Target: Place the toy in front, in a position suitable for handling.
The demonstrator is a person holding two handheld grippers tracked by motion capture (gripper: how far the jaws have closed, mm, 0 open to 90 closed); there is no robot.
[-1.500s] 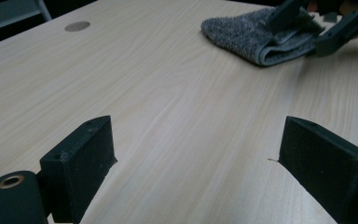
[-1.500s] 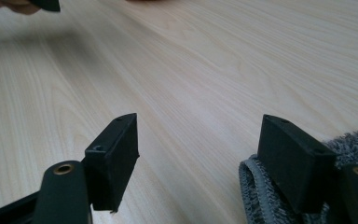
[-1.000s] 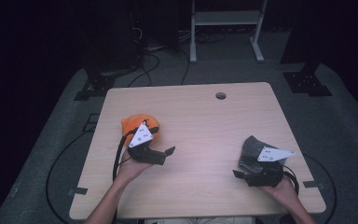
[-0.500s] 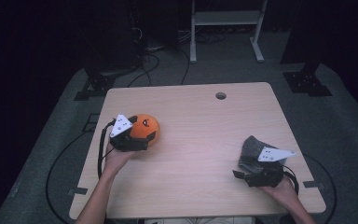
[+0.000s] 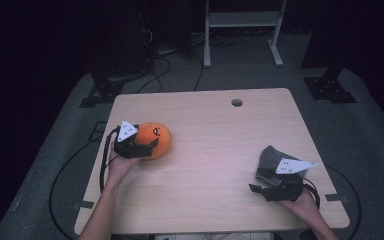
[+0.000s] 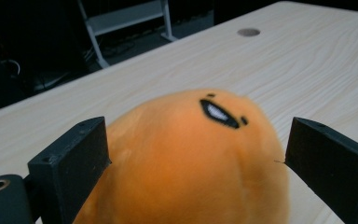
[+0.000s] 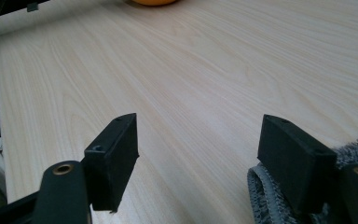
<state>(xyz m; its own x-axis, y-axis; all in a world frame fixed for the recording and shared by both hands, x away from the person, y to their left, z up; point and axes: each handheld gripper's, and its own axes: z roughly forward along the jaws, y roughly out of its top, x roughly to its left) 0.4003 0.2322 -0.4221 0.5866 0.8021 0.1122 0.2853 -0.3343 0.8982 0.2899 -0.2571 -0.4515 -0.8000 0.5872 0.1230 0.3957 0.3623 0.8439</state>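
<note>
Two grippers appeared: left gripper [image 5: 145, 145] straddled the orange plush toy [image 5: 155, 140], jaws spread; right gripper [image 5: 260, 186], lower right, gaped beside a grey cloth [image 5: 271, 156].

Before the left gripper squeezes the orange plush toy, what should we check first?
1. Orange plush toy sits between the left gripper fingers: ok.
2. Fingers spread wide enough around the toy: ok, open on both sides.
3. Fingers touching the toy yet: cannot tell, the plush bulges close to both.
4. Toy resting on the table, away from the edge: ok.
5. Right gripper out of the way: ok, open and empty near the grey cloth.
</note>
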